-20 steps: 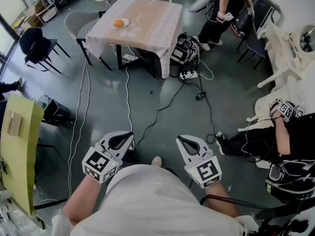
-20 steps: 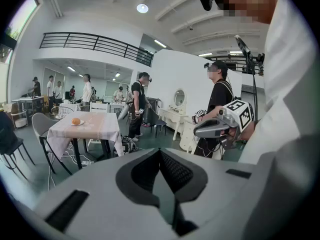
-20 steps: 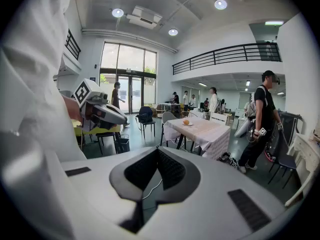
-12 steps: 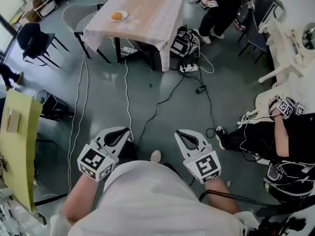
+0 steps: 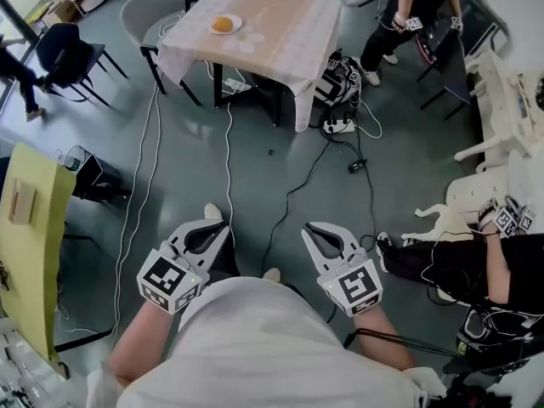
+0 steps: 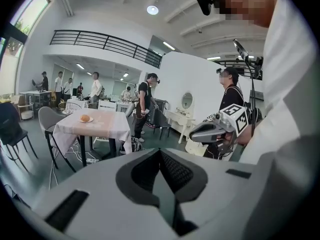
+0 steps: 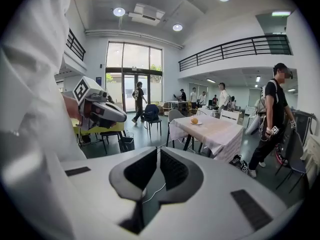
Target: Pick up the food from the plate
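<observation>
A round orange-brown piece of food (image 5: 223, 24) lies on a small white plate (image 5: 235, 30) near the left end of a table (image 5: 272, 32) with a pale cloth, far across the room. The left gripper view shows the food (image 6: 85, 118) small and distant, and so does the right gripper view, where the food (image 7: 194, 121) is a speck. My left gripper (image 5: 223, 225) and right gripper (image 5: 308, 228) are held side by side close to the person's body, both shut with nothing in them. Their jaws meet in the left gripper (image 6: 160, 151) and right gripper (image 7: 157, 151) views.
Cables (image 5: 227, 168) run over the grey floor between me and the table. A grey chair (image 5: 144, 24) and a black chair (image 5: 72, 58) stand left of it, equipment bags (image 5: 336, 79) at its right. A yellow-green board (image 5: 30, 253) is at my left, a seated person (image 5: 476, 270) at my right.
The view has shifted, so the table now sits a little further right and higher in the head view. A foot has stepped forward. Both grippers stay shut and level.
</observation>
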Demonstrator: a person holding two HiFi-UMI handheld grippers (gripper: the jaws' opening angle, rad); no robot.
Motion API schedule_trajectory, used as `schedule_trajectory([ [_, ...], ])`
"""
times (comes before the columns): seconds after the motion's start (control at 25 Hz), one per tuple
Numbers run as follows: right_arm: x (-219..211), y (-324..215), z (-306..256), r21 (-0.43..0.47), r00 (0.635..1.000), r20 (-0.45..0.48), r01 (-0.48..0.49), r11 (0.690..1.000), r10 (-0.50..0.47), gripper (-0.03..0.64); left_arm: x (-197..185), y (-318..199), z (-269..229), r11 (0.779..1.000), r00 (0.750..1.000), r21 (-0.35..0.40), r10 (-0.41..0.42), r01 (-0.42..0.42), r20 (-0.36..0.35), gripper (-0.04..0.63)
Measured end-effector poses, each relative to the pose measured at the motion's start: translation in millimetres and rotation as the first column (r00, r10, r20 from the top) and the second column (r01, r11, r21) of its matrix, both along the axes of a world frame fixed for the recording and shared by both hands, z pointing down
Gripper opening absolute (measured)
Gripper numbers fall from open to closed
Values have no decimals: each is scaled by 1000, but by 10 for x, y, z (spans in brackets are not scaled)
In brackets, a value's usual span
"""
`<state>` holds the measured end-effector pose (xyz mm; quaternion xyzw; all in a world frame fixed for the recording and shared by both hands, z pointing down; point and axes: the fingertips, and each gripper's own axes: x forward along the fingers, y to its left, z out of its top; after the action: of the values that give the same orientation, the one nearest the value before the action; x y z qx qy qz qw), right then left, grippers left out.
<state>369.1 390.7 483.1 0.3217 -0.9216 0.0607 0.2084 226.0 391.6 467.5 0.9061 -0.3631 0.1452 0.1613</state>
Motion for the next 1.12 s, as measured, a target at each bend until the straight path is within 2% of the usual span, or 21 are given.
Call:
schedule_trajectory([
  [0.2,-484,-763,-72,18,998,-35,-44,999,45,27,-485,-775,-59,999,998,27,23,-21,-55,9],
  [0.28,-787,-1128,-145,20,998,-43,-41,999,42,91,-743,-1140,-182,999,997,39,35,-32,-70,9],
  [0.36,-1076,-1502,-183,29,997,-62,-35,999,37,107,-1011,-1454,-287,998,996,48,47,-43,-82,11],
  [0.56,-1717,-2376,-225,79,993,-109,-30,996,39,123,-1697,-2068,-276,997,996,41,65,-63,-53,58],
  [0.68,-2017,-2764,-186,73,989,-149,14,997,-3,132,-1995,-2326,-272,999,998,30,32,-30,-61,69],
  [0.88,-2274,-3578,-18,65,985,-166,55,996,-44,153,-2290,-2791,-257,997,992,15,-71,73,-106,78],
  [1.12,-2638,-4895,205,66,975,-177,146,987,-132,198,-2673,-3558,-207,977,975,-11,-212,211,-62,106],
])
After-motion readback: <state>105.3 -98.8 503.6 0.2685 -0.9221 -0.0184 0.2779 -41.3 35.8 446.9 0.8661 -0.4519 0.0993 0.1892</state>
